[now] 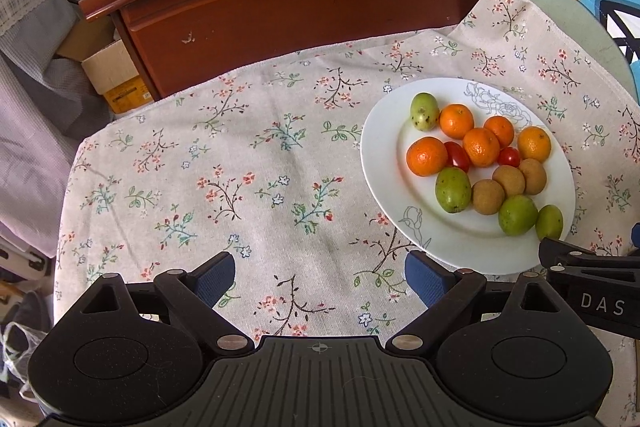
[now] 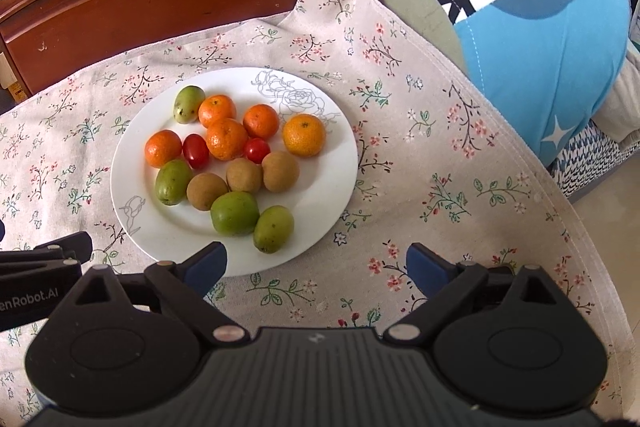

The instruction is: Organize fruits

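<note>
Fruits are sitting mixed on the white plate (image 2: 132,163), centre-left of frame. Right gripper (image 2: 316,263) and left gripper (image 1: 320,271) are hovering spread, empty; recommend approaching the nearest green fruit (image 2: 273,229) squarely.

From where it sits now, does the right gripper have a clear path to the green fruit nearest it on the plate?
Probably yes. The right gripper is open and empty, and the green fruit lies uncovered at the plate's near edge, just ahead.
</note>
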